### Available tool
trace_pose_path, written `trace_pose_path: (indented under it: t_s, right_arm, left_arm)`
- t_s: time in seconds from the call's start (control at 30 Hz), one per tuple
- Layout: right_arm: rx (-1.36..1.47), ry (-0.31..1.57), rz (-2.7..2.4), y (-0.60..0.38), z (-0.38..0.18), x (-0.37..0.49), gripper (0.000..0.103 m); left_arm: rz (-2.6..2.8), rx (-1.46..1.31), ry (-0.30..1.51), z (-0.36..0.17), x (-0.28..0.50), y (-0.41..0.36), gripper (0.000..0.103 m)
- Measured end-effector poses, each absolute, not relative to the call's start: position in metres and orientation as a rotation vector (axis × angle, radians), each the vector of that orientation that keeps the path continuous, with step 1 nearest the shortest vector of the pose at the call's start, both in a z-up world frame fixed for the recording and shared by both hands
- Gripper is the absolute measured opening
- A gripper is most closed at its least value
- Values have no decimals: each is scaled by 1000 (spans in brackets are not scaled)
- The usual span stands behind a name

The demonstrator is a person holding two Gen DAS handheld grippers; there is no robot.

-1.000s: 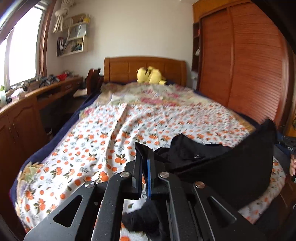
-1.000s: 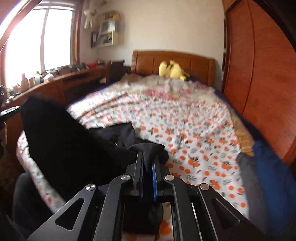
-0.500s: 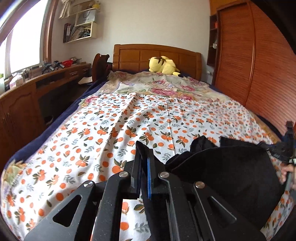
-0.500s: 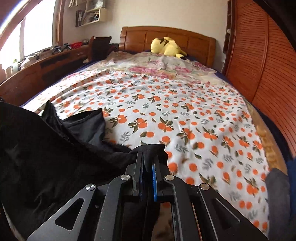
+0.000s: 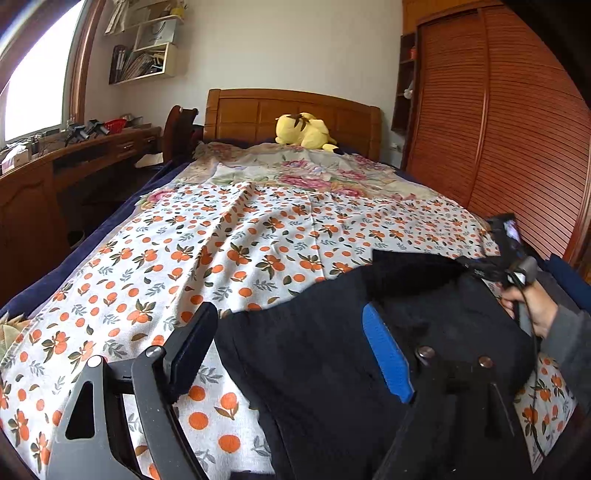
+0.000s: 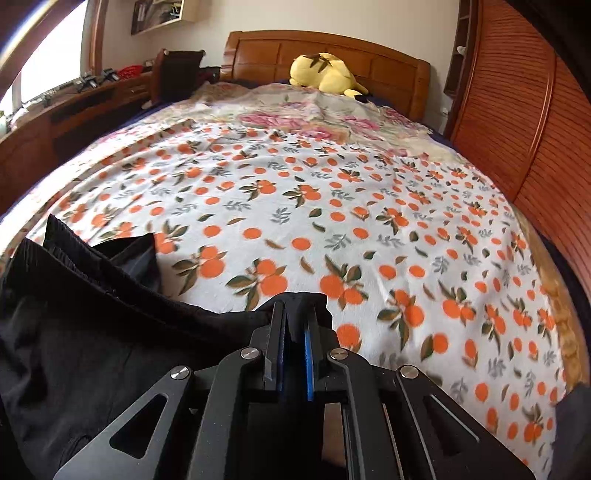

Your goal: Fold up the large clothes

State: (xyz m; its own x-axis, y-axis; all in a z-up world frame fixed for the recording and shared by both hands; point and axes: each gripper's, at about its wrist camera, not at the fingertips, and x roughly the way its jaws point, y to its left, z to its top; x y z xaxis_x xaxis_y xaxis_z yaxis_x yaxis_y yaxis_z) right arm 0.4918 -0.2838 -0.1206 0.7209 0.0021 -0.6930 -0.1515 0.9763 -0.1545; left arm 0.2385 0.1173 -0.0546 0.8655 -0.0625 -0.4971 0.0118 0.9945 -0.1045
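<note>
Laying the black fabric garment (image 5: 332,362) on the orange-print bedsheet (image 5: 229,251), I note left gripper (image 5: 291,343) jaws just spread, releasing it; right gripper (image 6: 293,332) jaws pinch a corner; folding remains.

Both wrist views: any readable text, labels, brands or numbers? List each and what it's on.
None legible.
Wall shelf: book spines and a white bag with a faint mark, too small to read.
Screen on the right gripper: lit, too blurred to read.
Black garment, bedsheet, yellow plush toy: no text visible.
</note>
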Motion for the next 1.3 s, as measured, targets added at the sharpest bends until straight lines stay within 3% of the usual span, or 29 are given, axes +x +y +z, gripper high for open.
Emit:
trace_pose_path:
  t_s: [0.27,0.4,0.5,1.0,1.3]
  right_arm:
    - [-218,841,-58,-283,-115,528,11]
    - [-255,841,-87,-279,-107,523,25]
    - [-236,811,-84,-284,-89,504,43]
    - [-205,846,262,-284,-93,310,44]
    - [-165,891,233,-293,-124,281,44]
  left_arm:
    - [-112,-55,570,-63,239,92,81]
    - [-149,-43,599,-66,238,75,81]
    - [-178,-53,605,-64,236,64,81]
    - [-261,-34,623,-66,214,8,81]
    - [-275,-65,665,-79,208,-1,81]
